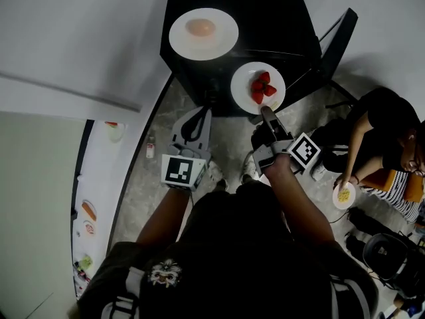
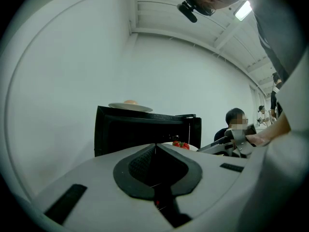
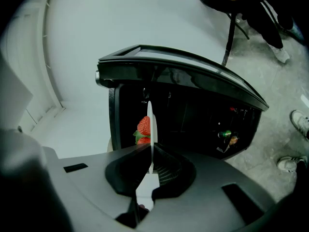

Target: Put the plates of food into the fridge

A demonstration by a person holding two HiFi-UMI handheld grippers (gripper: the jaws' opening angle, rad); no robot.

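Note:
A black mini fridge (image 1: 265, 18) stands open on the floor, its door (image 1: 339, 35) swung out to the right. On its top sits a white plate (image 1: 203, 33) with a pale round food; the left gripper view shows this plate (image 2: 130, 106) too. My right gripper (image 1: 265, 113) is shut on the rim of a white plate of strawberries (image 1: 247, 78) in front of the fridge opening. In the right gripper view that plate (image 3: 150, 129) is edge-on between the jaws, strawberries (image 3: 144, 127) beside it. My left gripper (image 1: 201, 110) is shut with nothing in it (image 2: 155, 146), just left of the plate.
A person sits on the floor at the right holding a small plate of yellow food (image 1: 343, 195). A white counter (image 1: 99, 178) with small items runs along the left. Bottles (image 3: 227, 135) stand in the fridge door. Shoes (image 3: 299, 122) are on the grey floor.

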